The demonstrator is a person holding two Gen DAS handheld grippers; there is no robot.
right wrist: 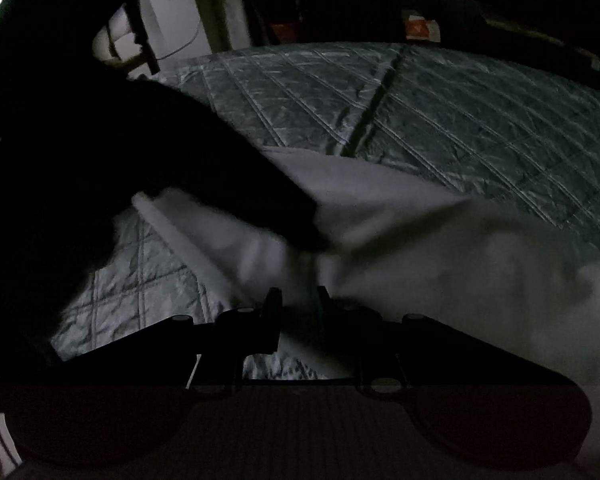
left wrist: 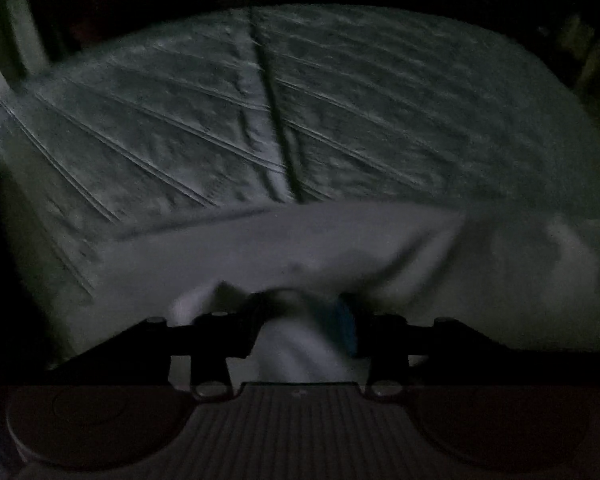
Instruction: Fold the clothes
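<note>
Honestly, you're working in very dim light, and both views are smeared by motion, so edges are soft everywhere. Your pale grey-white cloth garment (left wrist: 284, 240) lies crumpled across the near part of the grey quilted bed cover (left wrist: 180, 120), which has stitched diamond lines and a dark seam running down its middle.

Your left gripper (left wrist: 304, 320) has its 2 black fingers standing partly apart, with a fold of the garment bunched between them; a blue pad (left wrist: 346, 328) shows on the right finger, touching the fabric. Whether the other finger presses on the cloth, I cannot tell through the blur.

Over on the right wrist view, your right gripper (right wrist: 298, 300) has its fingers much closer together, with a ridge of the garment (right wrist: 440, 264) rising between them. It looks pinched, though the dark makes that contact hard to confirm.

Blocking the left half of that view is a big black shape (right wrist: 140, 160), apparently your other arm and tool, reaching down onto the garment; no detail is readable on it. Beyond the bed, only an orange-and-white object (right wrist: 420, 29) and pale uprights emerge from the darkness.
</note>
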